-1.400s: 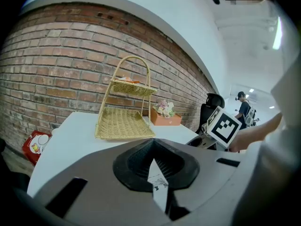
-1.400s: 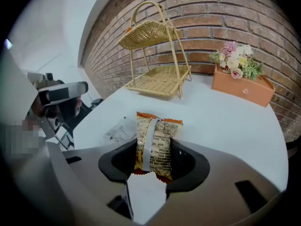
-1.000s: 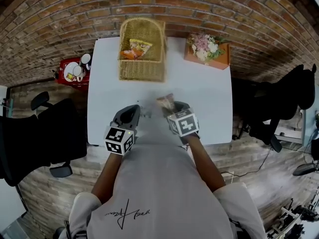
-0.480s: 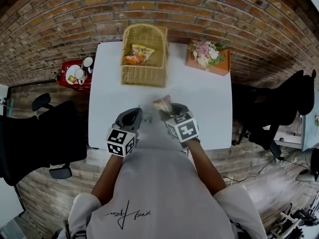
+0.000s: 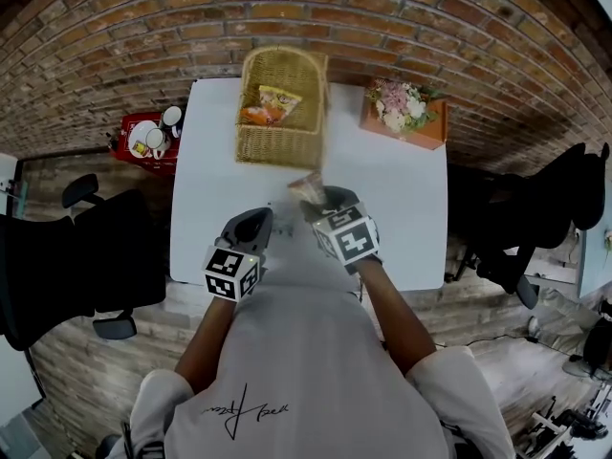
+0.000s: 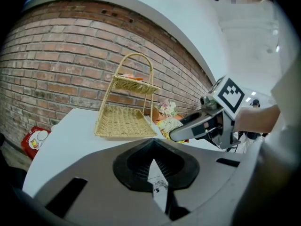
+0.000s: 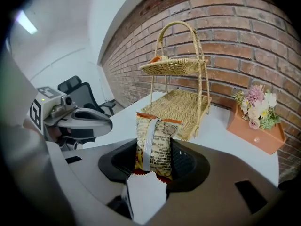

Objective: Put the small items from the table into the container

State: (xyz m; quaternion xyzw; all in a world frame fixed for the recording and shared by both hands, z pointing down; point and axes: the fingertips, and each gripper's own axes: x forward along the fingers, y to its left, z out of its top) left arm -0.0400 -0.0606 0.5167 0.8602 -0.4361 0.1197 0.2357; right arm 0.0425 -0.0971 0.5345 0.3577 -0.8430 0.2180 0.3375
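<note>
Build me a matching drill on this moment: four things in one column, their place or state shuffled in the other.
1. left gripper
2. right gripper
3. wicker basket
4. flower box

A. closed on a snack packet
B. far right corner of the table
C. shut, nothing between its jaws
D. orange packet on its upper tier

Pairs: 1-C, 2-A, 3-D, 4-B

Snack packet (image 7: 153, 140) lower end hidden inside right hand-held gripper (image 7: 154, 163); print too small.
</note>
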